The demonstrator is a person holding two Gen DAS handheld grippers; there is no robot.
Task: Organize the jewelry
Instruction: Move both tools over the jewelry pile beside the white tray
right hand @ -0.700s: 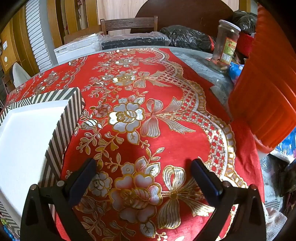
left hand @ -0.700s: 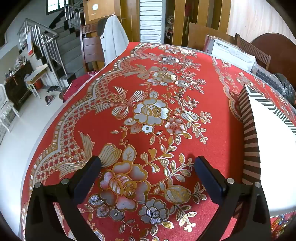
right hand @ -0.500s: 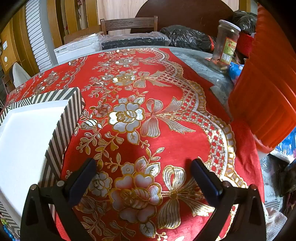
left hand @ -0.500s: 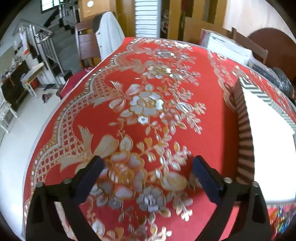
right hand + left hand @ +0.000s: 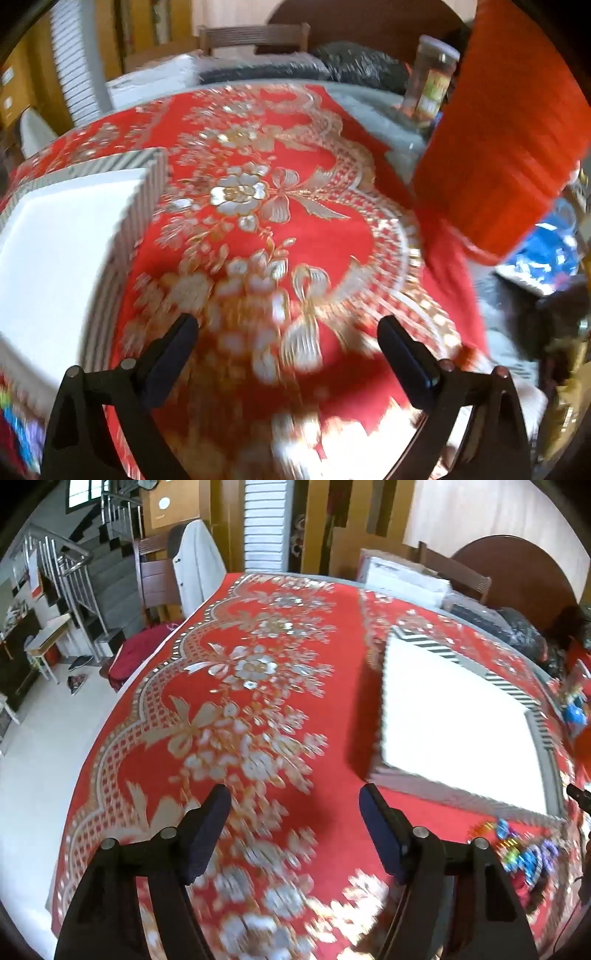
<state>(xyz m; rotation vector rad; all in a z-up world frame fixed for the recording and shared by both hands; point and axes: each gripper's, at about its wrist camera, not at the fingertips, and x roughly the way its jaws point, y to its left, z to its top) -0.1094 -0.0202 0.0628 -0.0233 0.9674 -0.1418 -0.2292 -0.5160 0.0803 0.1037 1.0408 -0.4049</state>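
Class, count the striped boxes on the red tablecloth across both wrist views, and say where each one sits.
1. The striped box sits on the tablecloth, right of the left gripper and left of the right gripper. Others may lie out of view.

A red floral tablecloth (image 5: 258, 709) carries a striped box (image 5: 454, 720) and colourful jewelry (image 5: 524, 853).

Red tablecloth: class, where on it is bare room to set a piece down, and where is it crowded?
Free: the wide stretch of red tablecloth left of the striped box, out to the table's edge, and the stretch between the box and the orange tub. Crowded: the near corner by the colourful beads, and the far edge with the jar and black bags.
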